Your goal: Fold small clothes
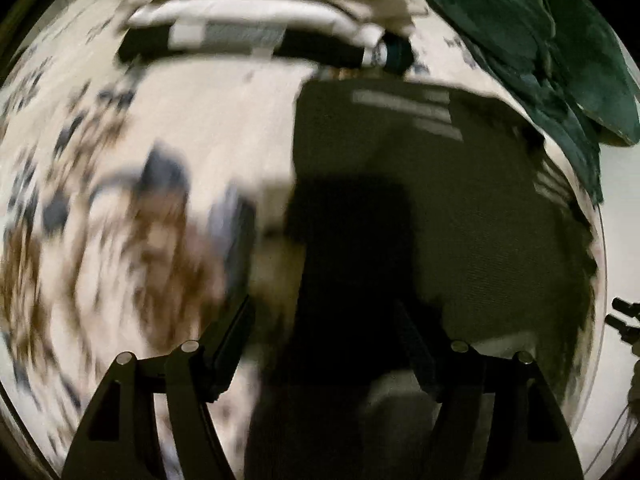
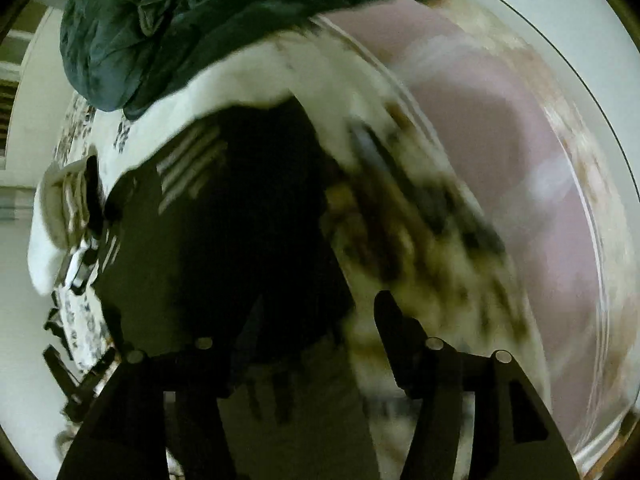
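With both grippers (image 1: 324, 344) (image 2: 316, 336) spread wide, holding nothing, I could snag the patterned cover (image 1: 100, 240) instead of the black garment (image 1: 440, 200).

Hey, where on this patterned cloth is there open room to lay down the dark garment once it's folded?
Left of the dark garment, the floral tablecloth looks bare up to the folded white stack, though the view is blurred. Crowded: far edge by that stack, and the right corner under the green garment.
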The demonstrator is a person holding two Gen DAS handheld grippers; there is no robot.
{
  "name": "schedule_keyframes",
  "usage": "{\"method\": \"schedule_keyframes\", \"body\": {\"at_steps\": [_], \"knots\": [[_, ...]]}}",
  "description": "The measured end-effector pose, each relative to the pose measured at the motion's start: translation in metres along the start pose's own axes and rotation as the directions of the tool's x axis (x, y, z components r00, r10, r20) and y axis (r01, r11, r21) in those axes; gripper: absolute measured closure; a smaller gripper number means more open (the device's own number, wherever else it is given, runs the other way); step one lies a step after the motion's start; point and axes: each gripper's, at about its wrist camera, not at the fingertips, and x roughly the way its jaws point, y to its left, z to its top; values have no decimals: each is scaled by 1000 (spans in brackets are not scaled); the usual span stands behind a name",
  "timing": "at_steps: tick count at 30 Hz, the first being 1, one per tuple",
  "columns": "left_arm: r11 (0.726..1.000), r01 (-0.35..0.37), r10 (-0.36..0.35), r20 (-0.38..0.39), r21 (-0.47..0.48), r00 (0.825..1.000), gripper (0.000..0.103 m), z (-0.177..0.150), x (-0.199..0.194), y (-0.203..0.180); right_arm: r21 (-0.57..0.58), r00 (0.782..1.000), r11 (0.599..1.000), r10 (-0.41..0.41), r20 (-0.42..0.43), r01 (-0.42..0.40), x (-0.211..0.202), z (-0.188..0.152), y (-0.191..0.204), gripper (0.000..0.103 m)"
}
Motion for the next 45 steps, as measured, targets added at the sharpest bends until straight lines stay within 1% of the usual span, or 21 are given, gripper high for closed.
{"method": "schedule_keyframes", "body": {"at_steps": [4, 6, 9, 11, 13, 16, 19, 21, 22, 24, 25, 26, 27, 28, 29, 32, 35, 39, 41, 43, 45], "knots": [[999, 50, -47, -124, 20, 991, 34, -60, -13, -18, 82, 998, 996, 32, -48, -28, -9, -49, -28, 43], [995, 81, -69, -168, 65, 983, 34, -91, -20, -45, 102, 996, 993, 64, -64, -57, -13, -63, -42, 43], [979, 140, -109, -198, 147, 974, 28, -131, -25, -103, 61, 994, 996, 75, -81, -71, -16, -81, -63, 43], [962, 193, -141, -254, 192, 957, 27, -169, -16, -151, 37, 992, 997, 67, -104, -64, -9, -78, -68, 43], [952, 221, -149, -313, 210, 938, 27, -191, -2, -193, 31, 987, 996, 92, -131, -89, -5, -72, -75, 43], [923, 305, -198, -390, 234, 899, 27, -245, 11, -254, -35, 983, 996, 78, -164, -85, -5, -57, -75, 43], [889, 316, -147, -445, 333, 883, 27, -284, 35, -312, -119, 982, 990, 49, -181, -71, -13, -43, -78, 43], [875, 271, -78, -435, 401, 897, 27, -299, 53, -340, -142, 983, 988, 41, -181, -67, -16, -34, -81, 43], [863, 217, -16, -404, 456, 914, 27, -308, 61, -348, -149, 983, 987, 40, -180, -67, -17, -28, -82, 43], [859, 175, 12, -359, 482, 933, 30, -312, 68, -352, -160, 982, 984, 52, -179, -81, -17, -14, -81, 43], [866, 168, -2, -334, 471, 943, 40, -311, 67, -350, -162, 983, 983, 59, -175, -88, -17, -9, -81, 43], [872, 138, 11, -300, 469, 954, 62, -308, 65, -346, -171, 983, 980, 75, -169, -104, -15, 3, -76, 43], [873, 119, 24, -285, 473, 958, 71, -306, 64, -342, -173, 983, 978, 87, -163, -115, -15, 8, -74, 43], [876, 114, 21, -274, 468, 962, 89, -303, 61, -337, -177, 983, 976, 102, -153, -128, -12, 18, -68, 43], [887, 109, 12, -258, 450, 966, 95, -298, 57, -329, -177, 983, 973, 122, -140, -146, -7, 30, -61, 43], [908, 126, -25, -249, 400, 968, 96, -288, 48, -311, -132, 973, 968, 197, -117, -212, 10, 65, -45, 43], [917, 126, -40, -227, 379, 973, 97, -282, 33, -303, -65, 966, 967, 239, -99, -246, 35, 110, -27, 43], [930, 139, -72, -203, 341, 976, 97, -283, 14, -298, -34, 970, 973, 225, -96, -229, 64, 156, -6, 43], [935, 144, -86, -186, 325, 979, 97, -280, 6, -296, -27, 965, 975, 216, -147, -223, 84, 170, 4, 43], [942, 155, -103, -182, 299, 978, 97, -284, -1, -292, -23, 960, 977, 201, -197, -210, 102, 176, 13, 43], [946, 161, -116, -169, 280, 979, 97, -281, -5, -288, -45, 959, 978, 189, -210, -203, 111, 175, 24, 45]]}}
